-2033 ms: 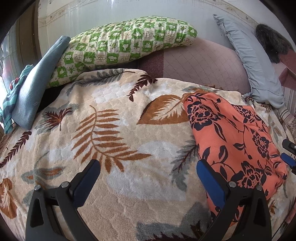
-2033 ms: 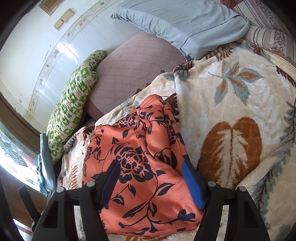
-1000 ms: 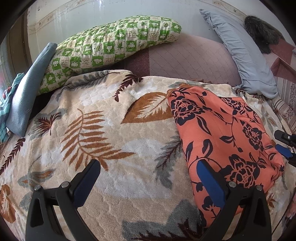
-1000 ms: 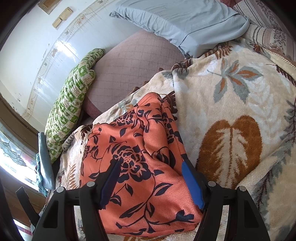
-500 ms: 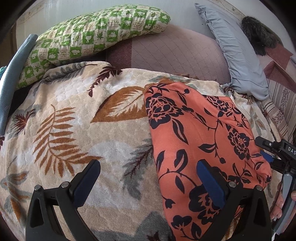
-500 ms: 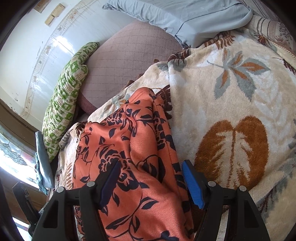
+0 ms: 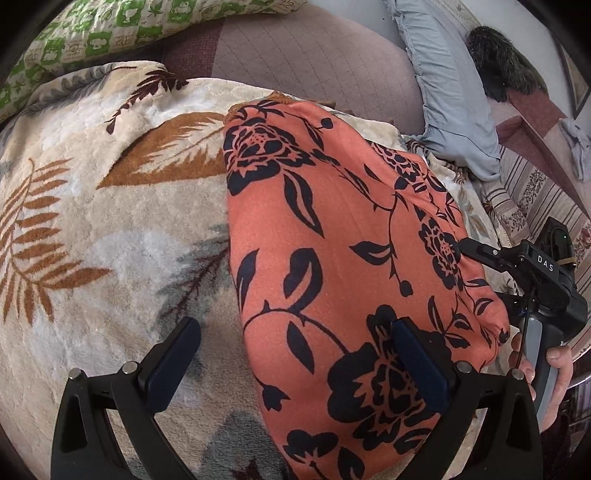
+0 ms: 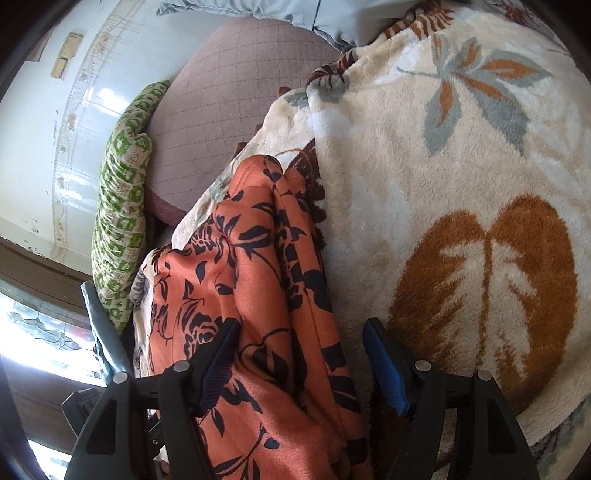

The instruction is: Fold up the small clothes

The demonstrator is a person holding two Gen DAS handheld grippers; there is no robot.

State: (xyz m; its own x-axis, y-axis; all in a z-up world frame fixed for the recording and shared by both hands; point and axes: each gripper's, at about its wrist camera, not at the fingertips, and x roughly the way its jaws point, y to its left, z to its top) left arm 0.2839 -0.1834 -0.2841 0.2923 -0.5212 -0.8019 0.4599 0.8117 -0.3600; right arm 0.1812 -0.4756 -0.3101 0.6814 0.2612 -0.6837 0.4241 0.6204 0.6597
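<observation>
An orange garment with a dark floral print (image 7: 332, 236) lies spread on a cream leaf-patterned blanket (image 7: 92, 229). My left gripper (image 7: 295, 354) is open, low over the garment's near left edge, with its right finger over the cloth and its left finger over the blanket. My right gripper (image 8: 301, 354) is open, straddling the garment's right edge (image 8: 288, 325), where the cloth (image 8: 258, 258) lies in ridges. The right gripper also shows in the left wrist view (image 7: 532, 269) at the garment's right side, held by a hand.
A green checked pillow (image 7: 122, 26), a mauve quilted cushion (image 7: 314, 55) and a grey-blue pillow (image 7: 454, 96) lie at the far end of the bed. A striped cover (image 7: 535, 192) lies to the right. A white wall (image 8: 55, 129) and a window (image 8: 37, 332) are on the left.
Both grippers have moved in towards the garment. The left one shifted right and now reaches over its near edge. The right one has lowered onto its right edge. Both jaws stay open.
</observation>
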